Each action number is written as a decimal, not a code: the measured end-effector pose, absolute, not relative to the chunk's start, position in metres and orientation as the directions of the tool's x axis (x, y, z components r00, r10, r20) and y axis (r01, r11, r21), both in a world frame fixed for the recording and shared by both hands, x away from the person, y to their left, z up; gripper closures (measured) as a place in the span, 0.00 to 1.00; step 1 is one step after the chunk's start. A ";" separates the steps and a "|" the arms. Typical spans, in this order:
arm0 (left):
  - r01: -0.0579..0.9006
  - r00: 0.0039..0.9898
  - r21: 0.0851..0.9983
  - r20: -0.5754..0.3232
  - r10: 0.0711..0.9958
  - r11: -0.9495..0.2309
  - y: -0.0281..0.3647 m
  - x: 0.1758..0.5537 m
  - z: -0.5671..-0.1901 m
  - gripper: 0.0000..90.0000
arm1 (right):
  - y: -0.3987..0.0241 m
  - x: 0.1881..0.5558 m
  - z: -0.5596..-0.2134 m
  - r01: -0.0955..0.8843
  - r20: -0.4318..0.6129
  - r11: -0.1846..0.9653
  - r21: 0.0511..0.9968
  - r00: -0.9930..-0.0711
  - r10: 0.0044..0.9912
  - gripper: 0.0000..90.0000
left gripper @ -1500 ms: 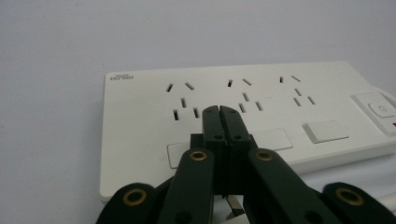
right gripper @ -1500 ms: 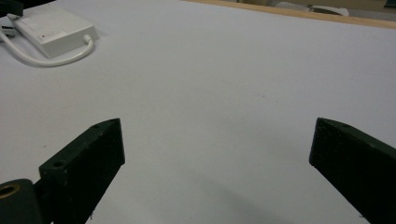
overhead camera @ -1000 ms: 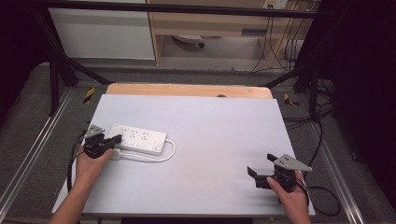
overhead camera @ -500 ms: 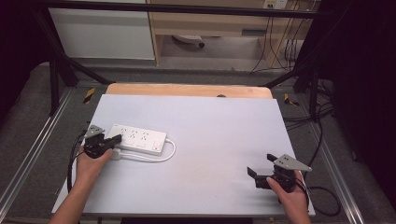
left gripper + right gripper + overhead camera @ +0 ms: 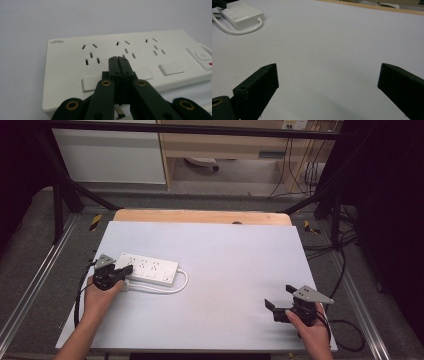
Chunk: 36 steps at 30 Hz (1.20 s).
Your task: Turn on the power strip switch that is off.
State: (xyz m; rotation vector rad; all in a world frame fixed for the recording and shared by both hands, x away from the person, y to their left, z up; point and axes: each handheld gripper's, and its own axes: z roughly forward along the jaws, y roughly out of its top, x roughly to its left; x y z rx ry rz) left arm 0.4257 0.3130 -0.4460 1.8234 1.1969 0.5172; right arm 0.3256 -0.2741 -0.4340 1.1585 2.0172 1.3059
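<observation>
While the white power strip (image 5: pixel 148 269) is taken as the landmark here, everything else can be placed off it pretty easily. It's laid flat on the pale table top (image 5: pixel 220 270), toward the table's left side, long side running roughly left to right, and its white cable (image 5: pixel 172 289) is looped out of the right end and curled back along the near edge

The left gripper (image 5: pixel 123 270) is parked right at the strip's left near corner, held in the person's left hand (image 5: pixel 100 292). In the left gripper view its jaws are seen pressed together, tip to tip, with nothing clamped between them, and the tips (image 5: pixel 117 60) are hung just over the strip's top face, around the middle row of sockets. Whether the strip is actually being touched can't be told. A row of flat rocker switches and a bigger button at the strip's far right end are also picked up in that view

The right gripper (image 5: pixel 279 302) is kept well apart from the strip, way off to its right and nearer the table's front edge. Its jaws are spread wide in the right gripper view, bare table between them, and the strip (image 5: pixel 242 13) is caught far off in the upper left corner there
</observation>
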 end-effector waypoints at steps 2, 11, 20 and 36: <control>0.523 0.448 0.837 -0.113 0.887 -0.158 0.313 0.426 -0.446 1.00 | -0.274 0.326 -0.434 0.396 0.056 0.191 0.898 -0.533 0.844 0.04; 0.524 0.447 0.838 -0.122 0.886 -0.149 0.315 0.426 -0.446 1.00 | -0.275 0.326 -0.434 0.396 0.056 0.191 0.898 -0.533 0.844 0.04; 0.527 0.452 0.837 -0.131 0.882 -0.146 0.315 0.427 -0.446 1.00 | -0.274 0.326 -0.435 0.401 0.060 0.189 0.896 -0.532 0.845 0.04; 0.514 0.473 0.845 -0.137 0.870 -0.146 0.310 0.428 -0.440 1.00 | -0.275 0.326 -0.435 0.402 0.063 0.185 0.897 -0.529 0.846 0.04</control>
